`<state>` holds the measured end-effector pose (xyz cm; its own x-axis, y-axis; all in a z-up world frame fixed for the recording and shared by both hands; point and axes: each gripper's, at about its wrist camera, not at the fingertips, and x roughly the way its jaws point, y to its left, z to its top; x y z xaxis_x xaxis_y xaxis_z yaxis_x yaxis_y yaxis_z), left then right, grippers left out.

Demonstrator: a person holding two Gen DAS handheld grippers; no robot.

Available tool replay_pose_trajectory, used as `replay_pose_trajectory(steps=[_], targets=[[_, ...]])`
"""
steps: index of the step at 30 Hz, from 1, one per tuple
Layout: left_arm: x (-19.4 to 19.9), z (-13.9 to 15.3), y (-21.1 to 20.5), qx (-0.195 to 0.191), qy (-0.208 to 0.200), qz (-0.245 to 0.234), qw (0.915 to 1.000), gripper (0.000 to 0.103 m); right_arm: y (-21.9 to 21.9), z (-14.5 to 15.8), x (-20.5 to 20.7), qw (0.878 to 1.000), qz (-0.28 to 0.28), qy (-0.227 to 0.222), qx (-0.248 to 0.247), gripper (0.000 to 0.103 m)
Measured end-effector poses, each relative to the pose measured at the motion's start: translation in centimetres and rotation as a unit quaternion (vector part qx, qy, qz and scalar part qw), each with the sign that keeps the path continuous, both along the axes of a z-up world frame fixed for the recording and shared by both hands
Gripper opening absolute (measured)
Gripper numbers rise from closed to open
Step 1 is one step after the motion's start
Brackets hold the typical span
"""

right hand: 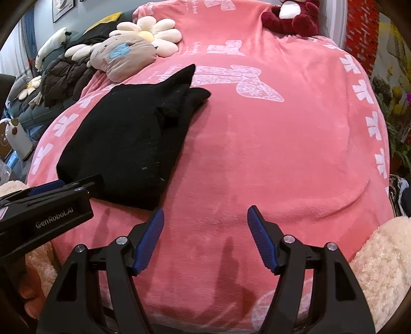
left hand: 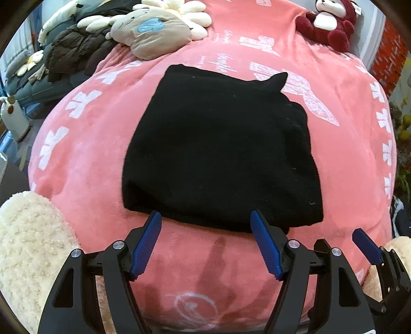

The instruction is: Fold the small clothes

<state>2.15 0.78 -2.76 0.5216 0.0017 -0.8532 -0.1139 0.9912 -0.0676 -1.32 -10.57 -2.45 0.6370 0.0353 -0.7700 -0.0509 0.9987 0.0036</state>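
A black garment (left hand: 218, 151) lies folded into a rough rectangle on the pink blanket (left hand: 90, 159). A small pointed flap sticks out at its far right corner. My left gripper (left hand: 205, 218) is open and empty, its blue fingertips just at the garment's near edge. In the right wrist view the garment (right hand: 128, 138) lies to the left. My right gripper (right hand: 205, 215) is open and empty over bare blanket (right hand: 282, 154), right of the garment's near corner. The left gripper's body (right hand: 43, 213) shows at the left edge there.
Plush cushions and a flower pillow (left hand: 159, 33) sit at the far left, next to dark jackets (left hand: 77, 51). A red and white plush toy (left hand: 331, 23) sits at the far right. Cream fleece (left hand: 30, 244) lies at the near corners. A red brick wall (left hand: 388, 54) stands at the right.
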Motion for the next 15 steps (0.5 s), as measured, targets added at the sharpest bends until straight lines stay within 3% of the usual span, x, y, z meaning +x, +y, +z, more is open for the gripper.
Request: replay_pose_trajectory(steps=[8, 15], targets=[[-0.5, -0.1, -0.5, 0.023, 0.013, 0.008, 0.9996, 0.075, 1.1, 0.6, -0.3, 0.999, 0.022, -0.021, -0.013, 0.082], [-0.7, 0.0, -1.3, 0.043, 0.006, 0.006, 0.9990, 0.074, 0.6, 0.5, -0.2, 1.000, 0.011, -0.019, -0.009, 0.083]])
